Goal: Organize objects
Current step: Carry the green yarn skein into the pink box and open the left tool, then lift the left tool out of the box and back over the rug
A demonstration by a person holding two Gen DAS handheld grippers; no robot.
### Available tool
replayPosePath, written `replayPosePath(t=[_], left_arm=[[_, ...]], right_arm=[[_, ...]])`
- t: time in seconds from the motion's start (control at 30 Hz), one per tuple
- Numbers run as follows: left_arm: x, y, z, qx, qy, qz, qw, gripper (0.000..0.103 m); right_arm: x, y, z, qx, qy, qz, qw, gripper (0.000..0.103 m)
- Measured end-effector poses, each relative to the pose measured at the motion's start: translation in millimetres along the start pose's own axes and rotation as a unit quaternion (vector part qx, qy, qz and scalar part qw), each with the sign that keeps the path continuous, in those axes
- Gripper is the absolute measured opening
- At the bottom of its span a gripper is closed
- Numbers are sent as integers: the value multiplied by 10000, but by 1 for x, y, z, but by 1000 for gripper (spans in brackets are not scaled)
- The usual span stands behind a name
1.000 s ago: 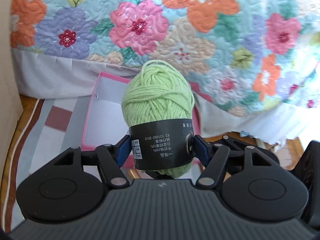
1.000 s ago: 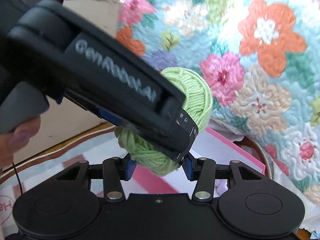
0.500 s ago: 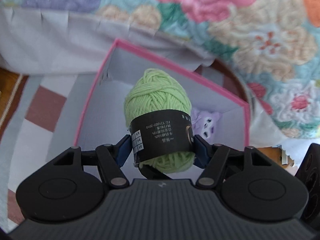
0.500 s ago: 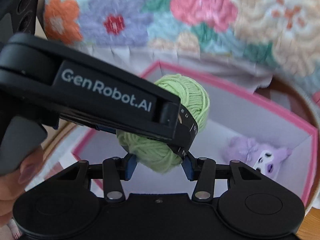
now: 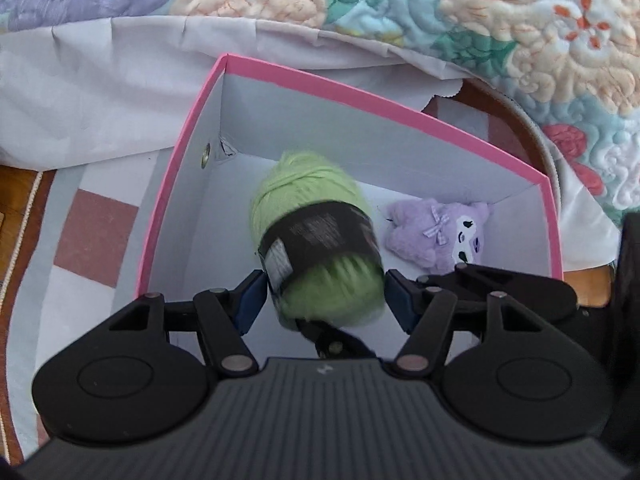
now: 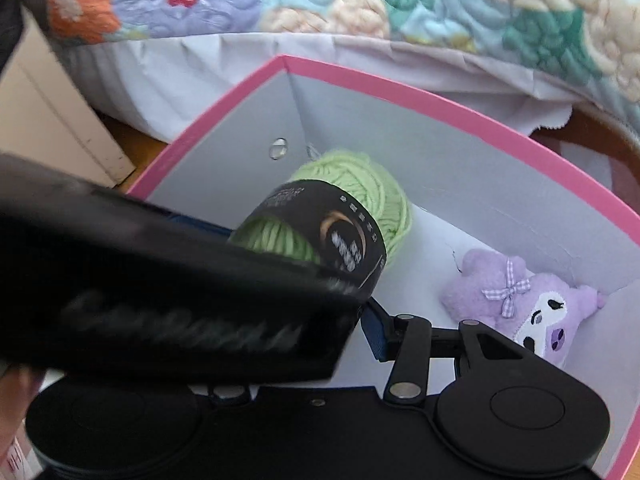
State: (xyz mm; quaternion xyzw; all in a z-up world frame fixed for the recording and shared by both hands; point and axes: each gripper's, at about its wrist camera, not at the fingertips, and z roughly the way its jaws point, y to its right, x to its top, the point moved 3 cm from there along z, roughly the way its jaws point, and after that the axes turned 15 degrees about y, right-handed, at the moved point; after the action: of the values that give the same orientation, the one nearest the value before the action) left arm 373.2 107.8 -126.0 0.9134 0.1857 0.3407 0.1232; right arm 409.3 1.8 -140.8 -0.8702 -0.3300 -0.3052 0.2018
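My left gripper (image 5: 325, 295) fingers stand slightly apart from the blurred green yarn ball (image 5: 316, 236), tilted inside the pink box (image 5: 400, 100) beside a purple plush toy (image 5: 440, 236). My right gripper's (image 6: 360, 320) finger spread is mostly hidden; I cannot tell.

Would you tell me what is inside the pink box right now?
Inside the pink box lies a purple plush toy by the far wall. A green yarn ball sits between the left gripper fingers. The floor beneath the yarn is hidden.
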Motion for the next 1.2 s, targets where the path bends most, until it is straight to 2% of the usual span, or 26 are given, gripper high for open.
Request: replayPosePath(t=[0.1, 0.17, 0.2, 0.23, 0.3, 0.33, 0.37, 0.4, 0.57, 0.7, 0.8, 0.9, 0.93, 1.07, 1.2], left_arm=[[4, 0, -12, 4, 188, 57, 9998, 64], [8, -1, -18, 83, 309, 154, 9994, 62], [10, -2, -20, 136, 313, 234, 9991, 55], [11, -3, -20, 189, 293, 294, 9990, 44], [14, -7, -15, 245, 205, 290, 9991, 34], [14, -9, -14, 242, 178, 276, 9992, 29], [14, -10, -11, 247, 161, 270, 9992, 27], [13, -11, -11, 256, 159, 260, 9992, 25], [10, -11, -16, 212, 325, 170, 9991, 25], [19, -15, -31, 160, 365, 7, 9992, 25], [27, -15, -40, 206, 427, 82, 9988, 25], [27, -13, -46, 277, 400, 166, 9987, 31], [26, -13, -47, 285, 366, 160, 9988, 34], [16, -10, -65, 234, 82, 77, 9997, 35], [13, 2, -98, 360, 165, 361, 9986, 43]], right_arm=[[0, 3, -3, 48, -8, 136, 9999, 59], [-2, 6, -8, 86, -12, 203, 9998, 70], [-3, 7, -12, 146, 4, 251, 9996, 70], [-2, 10, -6, 223, -3, 296, 9993, 70], [-3, 10, -11, 323, 54, 369, 9988, 69], [-7, 5, -22, 379, 107, 392, 9985, 67], [-8, 4, -21, 404, 138, 392, 9983, 54], [-8, 2, -20, 393, 125, 368, 9985, 50], [0, -9, -9, 54, 249, 257, 9993, 39], [10, -11, 2, -96, 385, 310, 9987, 39], [13, -16, 9, 110, 390, 368, 9985, 41], [12, -19, 9, 166, 405, 431, 9981, 44], [10, -18, 6, 196, 390, 499, 9978, 44], [4, -13, -23, 318, 406, 841, 9951, 48], [5, -18, -72, 295, 584, 761, 9950, 53]])
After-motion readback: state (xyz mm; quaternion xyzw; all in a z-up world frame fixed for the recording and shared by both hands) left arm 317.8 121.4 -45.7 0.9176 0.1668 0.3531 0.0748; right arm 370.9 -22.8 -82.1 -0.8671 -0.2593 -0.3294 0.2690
